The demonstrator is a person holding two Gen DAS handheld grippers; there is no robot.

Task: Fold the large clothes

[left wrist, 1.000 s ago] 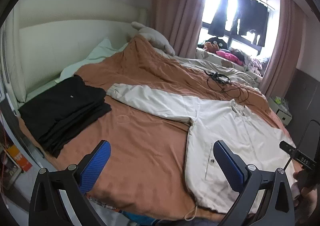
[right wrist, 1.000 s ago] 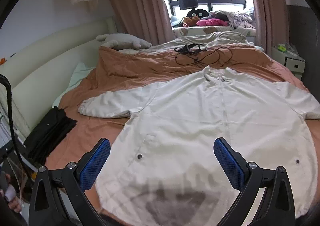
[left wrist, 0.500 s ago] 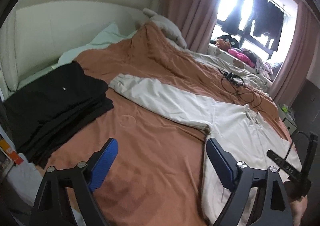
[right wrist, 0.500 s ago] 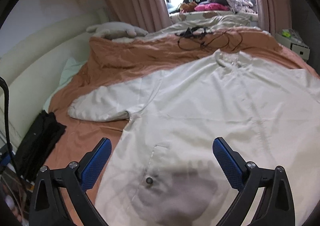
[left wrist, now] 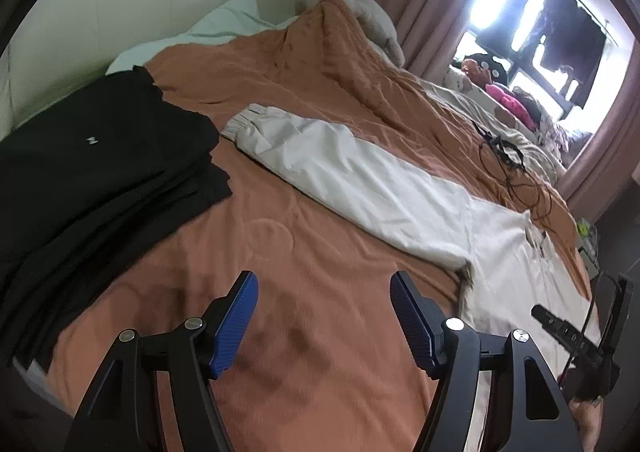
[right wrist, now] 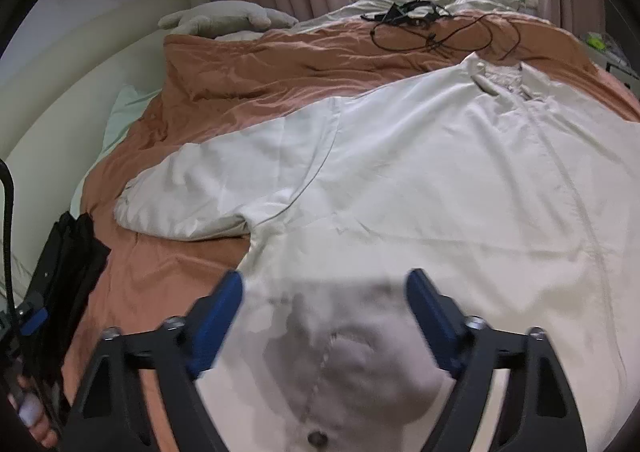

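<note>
Left wrist view: the left hand-held gripper (left wrist: 324, 316) hangs with its blue pads wide apart and nothing between them, over bare orange duvet (left wrist: 304, 252). The cream jacket (left wrist: 512, 264) lies flat on the bed, its long sleeve (left wrist: 348, 171) stretched toward the headboard, the elastic cuff close to a stack of folded black clothes (left wrist: 92, 171). The risk here is likely a poor pinch: on a soft, rumpled duvet the pads could catch the cover along with the sleeve, so the fold would drag bedding and skew the garment. A sweep toward the cuff might also brush the black stack and topple it. Beyond lie a pale green pillow (left wrist: 224, 23), a grey plush toy (left wrist: 372, 11), pink curtains and a bright window.

Right wrist view: the right hand-held gripper (right wrist: 324, 308) is likewise spread wide and holds nothing, poised low over the jacket's front panel near a dark snap button (right wrist: 316, 438). This part of the frame is motion-blurred, so contact with the cloth cannot be told. Closing on a single layer here would probably lift only the front and leave the back behind, wrinkling the fold. A tangle of black cables (right wrist: 424, 23) rests on the duvet just beyond the collar (right wrist: 484, 79); a fold carried that way could snag them. Clothes are heaped on the window ledge.
</note>
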